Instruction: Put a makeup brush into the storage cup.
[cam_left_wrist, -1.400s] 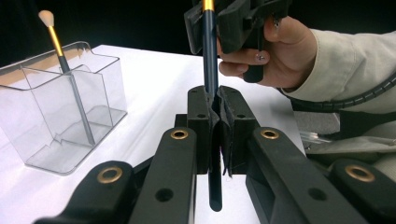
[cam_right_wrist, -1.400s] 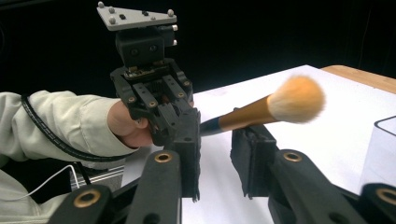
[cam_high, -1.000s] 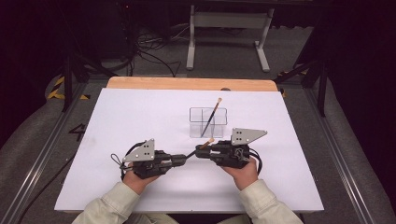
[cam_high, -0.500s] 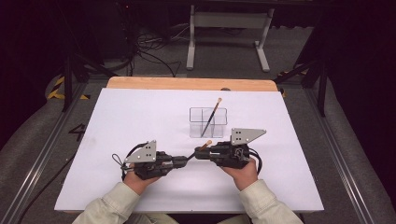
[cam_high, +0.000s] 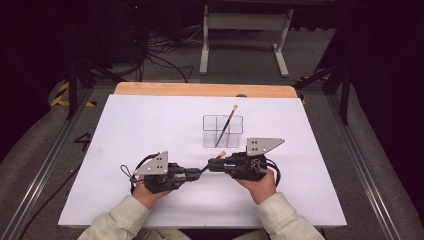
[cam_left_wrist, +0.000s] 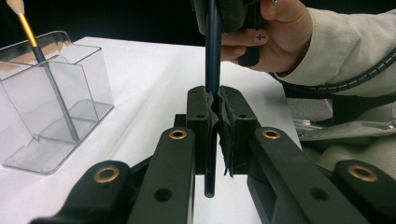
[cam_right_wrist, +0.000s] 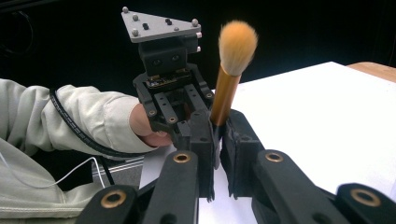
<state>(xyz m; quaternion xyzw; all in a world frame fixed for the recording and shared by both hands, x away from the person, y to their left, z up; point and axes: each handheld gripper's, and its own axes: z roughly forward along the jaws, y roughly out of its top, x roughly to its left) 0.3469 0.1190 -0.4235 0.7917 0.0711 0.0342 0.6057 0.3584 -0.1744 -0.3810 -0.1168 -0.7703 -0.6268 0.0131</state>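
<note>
A makeup brush (cam_high: 206, 167) with a dark handle, gold ferrule (cam_right_wrist: 224, 95) and tan bristles (cam_right_wrist: 237, 43) is held between my two grippers just above the white table top. My left gripper (cam_high: 196, 174) is shut on the dark handle (cam_left_wrist: 213, 51) near its end, and the jaws (cam_left_wrist: 215, 100) pinch it. My right gripper (cam_high: 215, 164) faces it from the right and is shut (cam_right_wrist: 218, 128) on the handle just below the ferrule. A second brush (cam_high: 226, 125) leans in a clear box (cam_high: 235, 139) beyond the grippers.
The clear box (cam_left_wrist: 88, 93) has dividers and stands at mid-table. A white sheet (cam_high: 125, 130) covers the table, with a wooden strip (cam_high: 200, 89) along its far edge. A metal stand (cam_high: 245, 22) and cables (cam_high: 160, 55) lie on the floor behind.
</note>
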